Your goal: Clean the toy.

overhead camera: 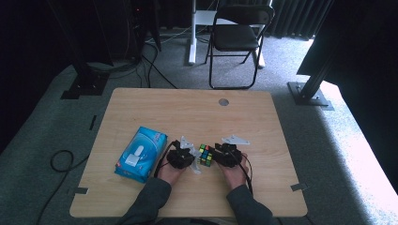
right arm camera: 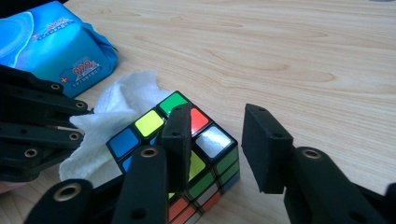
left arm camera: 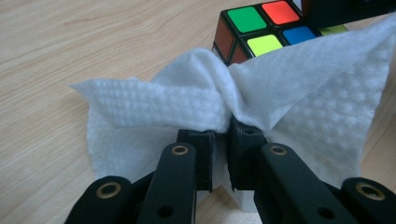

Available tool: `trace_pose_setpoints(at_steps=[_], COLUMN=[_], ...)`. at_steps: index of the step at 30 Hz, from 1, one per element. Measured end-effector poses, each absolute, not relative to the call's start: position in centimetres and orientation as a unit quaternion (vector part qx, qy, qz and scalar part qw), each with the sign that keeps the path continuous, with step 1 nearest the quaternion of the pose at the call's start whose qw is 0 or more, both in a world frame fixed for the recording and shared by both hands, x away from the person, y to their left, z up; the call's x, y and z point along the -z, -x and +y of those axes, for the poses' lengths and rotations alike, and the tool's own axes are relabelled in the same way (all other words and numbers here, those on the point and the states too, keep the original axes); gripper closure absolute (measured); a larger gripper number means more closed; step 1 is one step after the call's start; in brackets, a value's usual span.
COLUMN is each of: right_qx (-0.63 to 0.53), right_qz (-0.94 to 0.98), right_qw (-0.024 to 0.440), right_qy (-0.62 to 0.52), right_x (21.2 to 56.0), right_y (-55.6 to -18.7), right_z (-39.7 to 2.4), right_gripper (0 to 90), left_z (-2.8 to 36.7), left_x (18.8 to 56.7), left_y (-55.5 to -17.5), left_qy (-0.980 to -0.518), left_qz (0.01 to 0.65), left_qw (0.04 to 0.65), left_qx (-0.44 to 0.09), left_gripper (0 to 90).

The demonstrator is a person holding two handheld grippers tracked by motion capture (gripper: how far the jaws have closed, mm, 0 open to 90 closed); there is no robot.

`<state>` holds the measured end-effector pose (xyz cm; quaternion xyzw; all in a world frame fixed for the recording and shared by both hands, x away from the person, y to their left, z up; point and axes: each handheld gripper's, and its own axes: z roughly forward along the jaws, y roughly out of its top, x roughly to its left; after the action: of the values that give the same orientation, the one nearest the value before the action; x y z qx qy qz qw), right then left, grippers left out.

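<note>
Between the two sets of jaws, near the middle of the counter point(overhead camera: 141, 105), sits the puzzle cube point(overhead camera: 205, 155), with the left gripper point(overhead camera: 182, 158) just beside it on one side and the right gripper point(overhead camera: 228, 153) just beside it on the other. The left jaws are clamped on a bunched white wipe point(left arm camera: 243, 100), which fans out ahead of them and reaches up against the cube's near face; the cube lies straight ahead of those jaws, so the coming rub looks like a short push forward. The right jaws stand apart around the cube's corner point(right arm camera: 205, 154), one pad over its top and the other off to the side clear of it, so I judge they are not pressing it. The cube has no long axis; it sits flat and slightly turned. A blue pack of wipes point(overhead camera: 140, 154) lies just outside the left gripper, limiting room that way, while open counter lies beyond the cube and outside the right gripper.
</note>
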<state>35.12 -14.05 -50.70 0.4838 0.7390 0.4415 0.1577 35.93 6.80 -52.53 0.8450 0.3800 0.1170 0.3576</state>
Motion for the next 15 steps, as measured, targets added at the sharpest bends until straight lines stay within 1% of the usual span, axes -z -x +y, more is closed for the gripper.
trace_pose_setpoints(at_steps=[2, 6, 15], right_qx=[-0.439, -0.433, -0.422], right_qz=[0.739, 0.74, 0.746], right_qw=[0.154, 0.15, 0.136], right_qy=[-0.487, -0.493, -0.497], right_x=[50.52, 50.1, 50.03], right_y=[-34.92, -34.39, -34.19], right_z=[-14.16, -14.41, -14.52], right_gripper=[58.9, 58.4, 62.5], left_z=[6.71, 6.52, 5.8], left_x=[52.59, 52.6, 52.56], left_y=[-35.79, -35.57, -35.16], left_qy=[-0.846, -0.849, -0.854], left_qz=[0.379, 0.374, 0.362], left_qw=[0.358, 0.355, 0.356], left_qx=[-0.114, -0.115, -0.114], left_gripper=[81.6, 81.4, 81.3])
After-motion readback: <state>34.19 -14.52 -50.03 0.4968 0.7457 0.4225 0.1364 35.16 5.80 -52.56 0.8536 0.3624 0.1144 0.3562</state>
